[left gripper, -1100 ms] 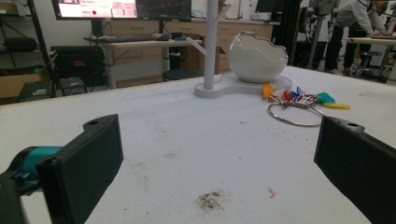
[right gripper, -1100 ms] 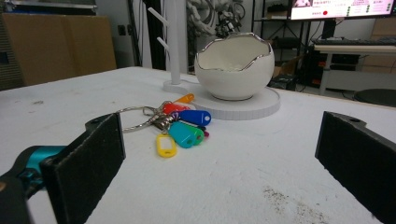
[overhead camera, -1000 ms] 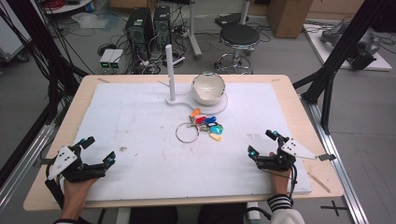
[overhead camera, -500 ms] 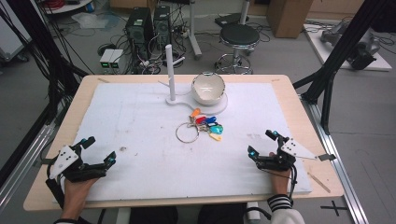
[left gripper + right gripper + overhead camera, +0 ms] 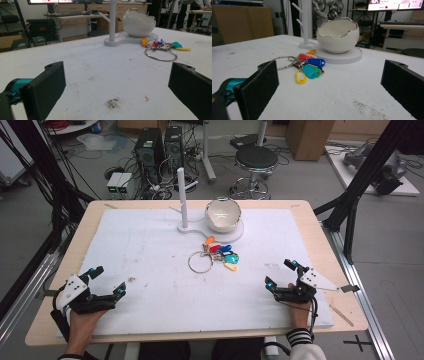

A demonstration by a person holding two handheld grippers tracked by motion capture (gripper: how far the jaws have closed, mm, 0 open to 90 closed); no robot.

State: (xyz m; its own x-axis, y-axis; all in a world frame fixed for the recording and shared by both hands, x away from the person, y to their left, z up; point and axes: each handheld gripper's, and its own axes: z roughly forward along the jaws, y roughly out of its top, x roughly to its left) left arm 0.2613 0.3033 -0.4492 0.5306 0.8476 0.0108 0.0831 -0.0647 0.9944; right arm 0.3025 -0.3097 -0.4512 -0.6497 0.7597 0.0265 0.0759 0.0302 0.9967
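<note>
A metal key ring [image 5: 201, 262] [image 5: 161, 53] [image 5: 283, 62] with several coloured plastic tags [image 5: 223, 255] [image 5: 310, 67] lies flat on the white mat, mid-table. Behind it stands a white egg-shaped bowl [image 5: 223, 213] [image 5: 139, 22] [image 5: 337, 35] on a white base that also carries an upright peg stand [image 5: 182, 200] [image 5: 112, 20] [image 5: 305, 21]. My left gripper [image 5: 106, 281] [image 5: 116, 87] rests open near the front left edge, nothing between its jaws. My right gripper [image 5: 280, 275] [image 5: 329, 87] rests open at the front right, also holding nothing. Both are well short of the keys.
The white mat [image 5: 150, 250] covers most of the wooden table [image 5: 320, 235]. Small dirt specks mark the mat in front of the left gripper [image 5: 112, 103]. A stool [image 5: 256, 157], computer towers and cables stand on the floor beyond the table's far edge.
</note>
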